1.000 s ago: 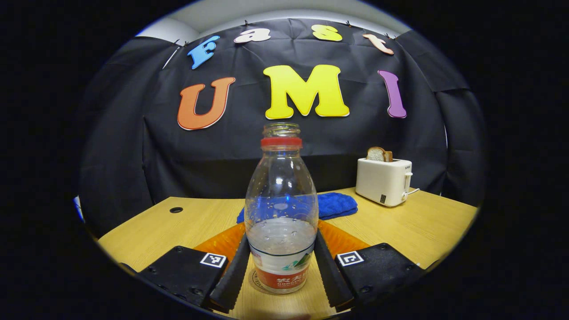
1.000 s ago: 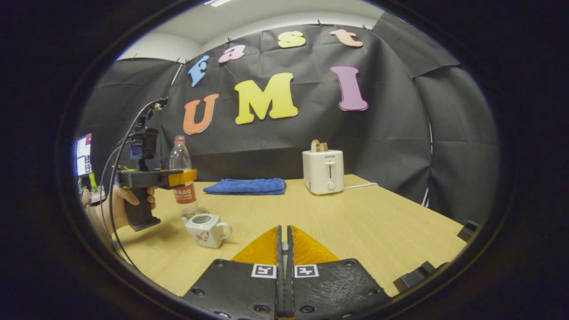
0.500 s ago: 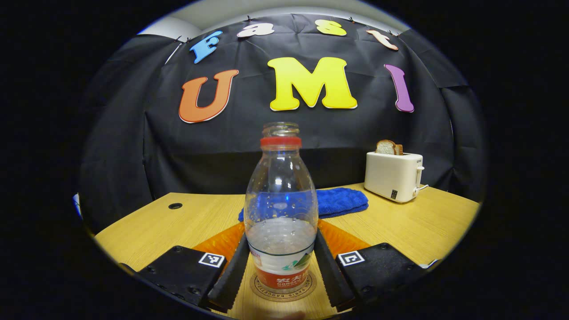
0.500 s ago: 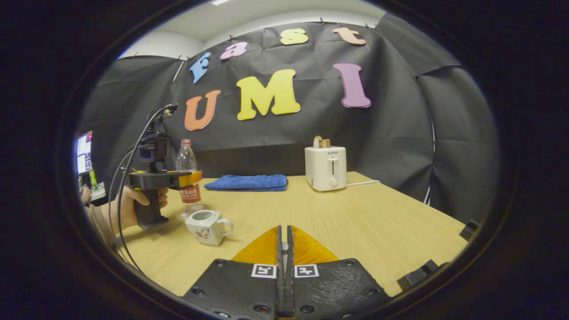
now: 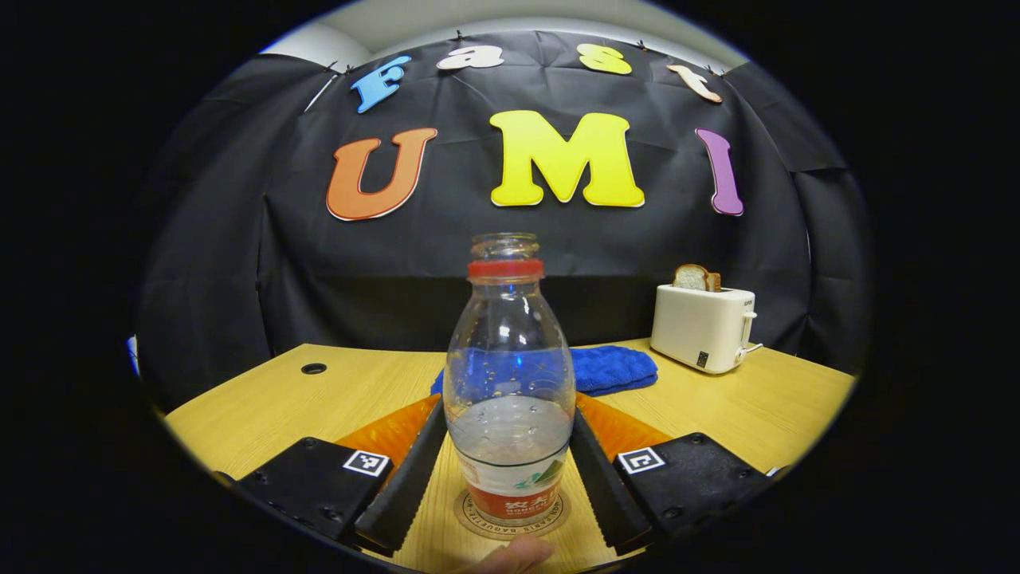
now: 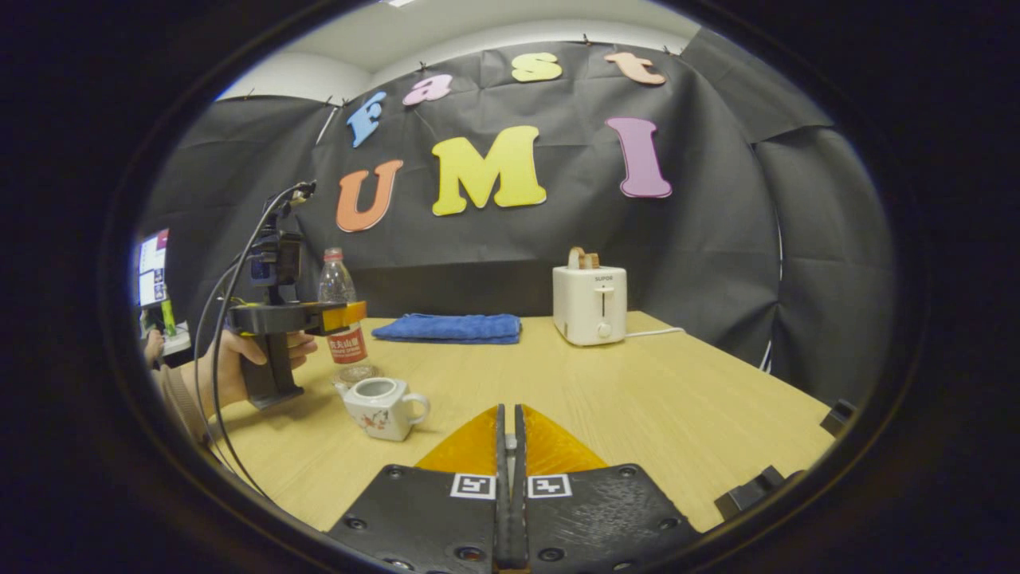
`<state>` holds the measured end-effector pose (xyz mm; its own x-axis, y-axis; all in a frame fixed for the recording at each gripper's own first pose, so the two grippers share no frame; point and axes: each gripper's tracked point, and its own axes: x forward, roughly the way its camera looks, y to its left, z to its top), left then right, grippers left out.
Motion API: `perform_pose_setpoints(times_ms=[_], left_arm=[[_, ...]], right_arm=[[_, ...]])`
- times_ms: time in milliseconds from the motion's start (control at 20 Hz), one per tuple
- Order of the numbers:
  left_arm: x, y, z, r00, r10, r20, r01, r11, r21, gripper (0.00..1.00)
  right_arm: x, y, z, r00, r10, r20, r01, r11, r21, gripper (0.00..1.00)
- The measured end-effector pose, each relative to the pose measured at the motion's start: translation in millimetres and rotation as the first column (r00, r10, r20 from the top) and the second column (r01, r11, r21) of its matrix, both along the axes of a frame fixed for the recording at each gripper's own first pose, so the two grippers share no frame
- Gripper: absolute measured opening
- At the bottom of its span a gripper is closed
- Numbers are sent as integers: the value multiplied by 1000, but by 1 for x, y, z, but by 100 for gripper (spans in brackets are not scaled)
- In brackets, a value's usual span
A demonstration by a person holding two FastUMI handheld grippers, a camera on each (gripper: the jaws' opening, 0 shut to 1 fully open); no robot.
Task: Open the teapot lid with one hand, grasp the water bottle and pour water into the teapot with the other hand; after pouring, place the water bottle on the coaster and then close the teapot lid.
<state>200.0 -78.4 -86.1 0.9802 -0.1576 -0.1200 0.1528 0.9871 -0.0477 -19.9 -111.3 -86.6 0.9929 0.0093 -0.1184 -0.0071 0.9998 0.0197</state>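
Right between the left gripper (image 5: 510, 486) fingers sits the water bottle (image 5: 510, 399), and both fingers look pressed against its lower body, just above the label. Its base looks down on the coaster (image 5: 510, 516), or a hair off it, hard to call from here. Thin clear plastic like that will probably flex under a hard squeeze and feel a bit slick, so the lower waist where it's gripped seems the sane spot. It's capless and only about a third full, so fairly light, but water can slosh out if it tips.

The right gripper (image 6: 510, 478) is pressed together with something small pinched in the slit, presumably the lid, though it's too hidden to be sure. Ahead and off to its left on the table (image 6: 637, 399) stands the teapot (image 6: 382, 406), mouth open, contents not visible. Just past that is the other gripper with the bottle.

Farther out from both: a folded blue towel (image 6: 450, 328), then a toaster (image 6: 591, 304) with bread in it.
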Motion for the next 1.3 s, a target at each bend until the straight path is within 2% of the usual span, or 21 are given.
perform_pose_setpoints(times_ms=[400,600,650,750,950,1200,1300], left_arm=[[-6,-6,12,999,-38,10,37,999,34,88],[-17,-18,12,995,-95,-10,95,996,-4,90],[-19,-17,14,996,-90,-5,90,996,-4,100],[-21,-11,18,997,-80,4,80,997,-8,97],[-33,3,21,998,-59,8,59,998,-6,97],[-58,12,20,997,-76,8,76,995,-64,97],[-72,16,20,998,-67,14,68,996,-57,97]], right_arm=[[-9,16,10,1000,4,18,-3,999,-37,0],[-12,17,14,1000,-7,22,8,999,-41,0],[-12,18,14,1000,-6,20,6,999,-42,0],[-15,20,16,1000,-5,24,6,999,-49,0],[-19,30,23,999,6,39,-3,998,-64,0],[-27,51,32,997,40,62,-34,995,-92,0],[-28,58,36,996,51,73,-43,994,-103,0]])
